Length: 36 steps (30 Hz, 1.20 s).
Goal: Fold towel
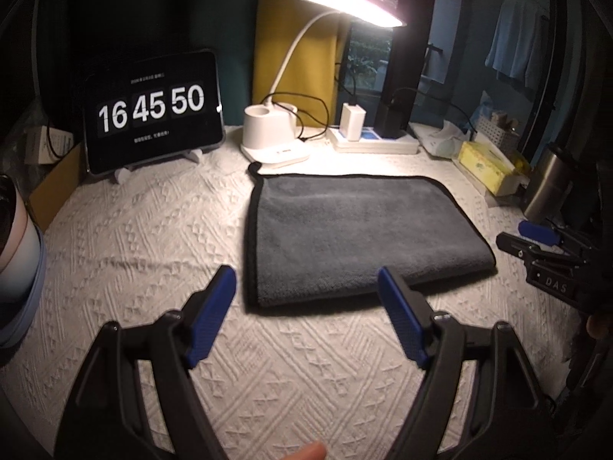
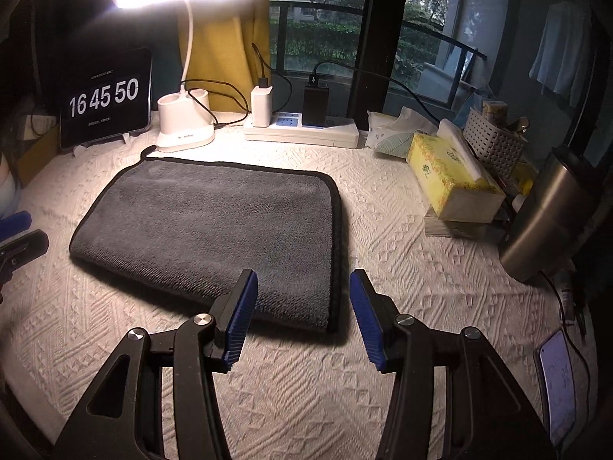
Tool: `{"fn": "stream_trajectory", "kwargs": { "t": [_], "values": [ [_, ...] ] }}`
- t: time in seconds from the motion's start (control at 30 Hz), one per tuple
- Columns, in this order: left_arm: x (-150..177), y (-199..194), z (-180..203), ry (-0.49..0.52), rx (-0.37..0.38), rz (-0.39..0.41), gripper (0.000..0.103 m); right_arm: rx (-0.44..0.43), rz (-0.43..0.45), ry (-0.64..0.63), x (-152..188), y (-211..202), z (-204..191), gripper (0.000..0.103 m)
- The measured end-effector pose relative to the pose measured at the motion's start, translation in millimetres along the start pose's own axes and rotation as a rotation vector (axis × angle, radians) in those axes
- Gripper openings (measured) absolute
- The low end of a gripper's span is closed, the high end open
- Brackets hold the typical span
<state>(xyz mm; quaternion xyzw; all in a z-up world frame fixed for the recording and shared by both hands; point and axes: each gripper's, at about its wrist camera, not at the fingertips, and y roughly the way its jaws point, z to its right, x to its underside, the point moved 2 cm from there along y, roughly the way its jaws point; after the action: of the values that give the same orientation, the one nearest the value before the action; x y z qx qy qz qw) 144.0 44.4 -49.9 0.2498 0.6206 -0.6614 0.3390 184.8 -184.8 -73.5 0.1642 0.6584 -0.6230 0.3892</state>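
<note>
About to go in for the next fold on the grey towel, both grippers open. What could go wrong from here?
1. The grey towel lies doubled on a textured white tablecloth; the right gripper, open at its near corner, may pinch the cloth too or catch only one layer.
2. The towel's far edge lies close to the desk lamp base and its cable; a wide swing could snag them.

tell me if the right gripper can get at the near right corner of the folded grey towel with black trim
Probably yes. The right gripper is open, and the folded grey towel with black trim has its near right corner lying just ahead of the blue fingertips, with only bare white textured tablecloth around it.
</note>
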Motion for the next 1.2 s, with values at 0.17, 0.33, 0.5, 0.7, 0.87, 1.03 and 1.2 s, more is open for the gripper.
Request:
{"fn": "stream_trajectory", "kwargs": {
  "t": [0.17, 0.33, 0.5, 0.7, 0.87, 1.03, 1.2],
  "values": [
    [5.6, -20.6, 6.3, 0.009, 0.010, 0.048, 0.077, 0.003, 0.030, -0.017, 4.7, -21.2, -6.2, 0.053],
    [15.8, -43.1, 16.4, 0.029, 0.027, 0.093, 0.078, -0.006, 0.071, -0.014, 10.5, -44.3, -10.2, 0.053],
    [25.4, -63.6, 18.8, 0.012, 0.052, 0.133, 0.078, -0.010, 0.090, -0.006, 19.6, -62.7, -12.0, 0.053],
    [36.2, -84.2, 22.7, 0.009, 0.047, 0.187, 0.078, -0.015, 0.126, -0.016, 30.5, -84.0, -17.7, 0.053],
    [41.4, -98.0, 24.5, -0.014, 0.059, 0.215, 0.078, -0.020, 0.152, -0.030, 38.9, -98.9, -24.0, 0.053],
    [47.6, -112.2, 28.9, 0.006, 0.064, 0.250, 0.078, -0.028, 0.174, -0.011, 45.4, -109.3, -26.6, 0.053],
    [56.6, -123.8, 32.0, -0.007, 0.112, 0.277, 0.090, -0.034, 0.202, -0.017, 52.9, -119.7, -33.4, 0.053]
  ]
}}
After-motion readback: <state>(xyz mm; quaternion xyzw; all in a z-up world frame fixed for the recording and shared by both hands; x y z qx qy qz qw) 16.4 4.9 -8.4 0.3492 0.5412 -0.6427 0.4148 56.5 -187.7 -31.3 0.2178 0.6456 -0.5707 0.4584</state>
